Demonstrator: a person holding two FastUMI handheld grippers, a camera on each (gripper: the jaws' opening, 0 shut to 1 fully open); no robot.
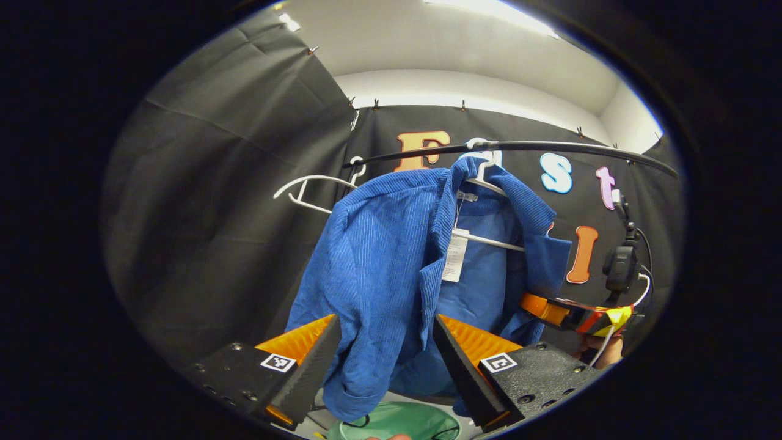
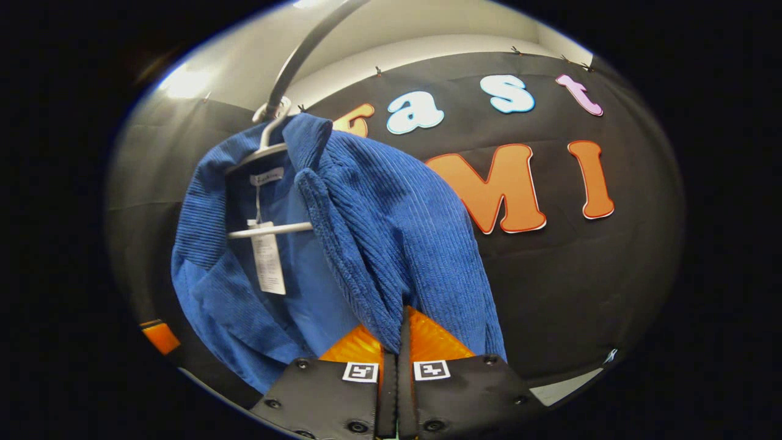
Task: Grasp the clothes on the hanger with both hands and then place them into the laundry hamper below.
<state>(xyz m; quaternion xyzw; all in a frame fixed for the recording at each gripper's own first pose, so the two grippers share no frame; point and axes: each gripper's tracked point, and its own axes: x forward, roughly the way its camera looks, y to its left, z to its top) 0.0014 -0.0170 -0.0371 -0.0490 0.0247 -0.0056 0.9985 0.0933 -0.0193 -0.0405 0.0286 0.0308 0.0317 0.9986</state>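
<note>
A blue corduroy jacket (image 1: pixel 391 256), draped on a white hanger (image 1: pixel 482 177) hooked over a dark rail (image 1: pixel 550 146), hanging with its long axis vertical, collar at the top, hem toward the floor. Front open, showing the smoother blue lining and a white paper tag (image 1: pixel 455 255) dangling from the neck label. In the left gripper view, front edge and one sleeve falling straight down between the left gripper (image 1: pixel 386 360) fingers. Fingers spread wide apart, one on each side of the hanging cloth; whether either one touches the cloth cannot be told, no squeeze visible.

In the right gripper view, same jacket (image 2: pixel 379 238) hanging from the hanger (image 2: pixel 269 143), tag (image 2: pixel 267 256) to the left of the lapel. Right gripper (image 2: pixel 396 342) fingers drawn together, clenched on a narrow fold of the jacket's edge, cloth rising out from between them.

Also in the left gripper view: the right gripper (image 1: pixel 571 315) at the far right edge of the jacket, low down, with a hand (image 1: pixel 602 349) behind it. A second, bare white hanger (image 1: pixel 311 189) on the rail to the left. Directly below the jacket, the rim of a pale green laundry hamper (image 1: pixel 397 421), open at the top, contents not discernible.
</note>
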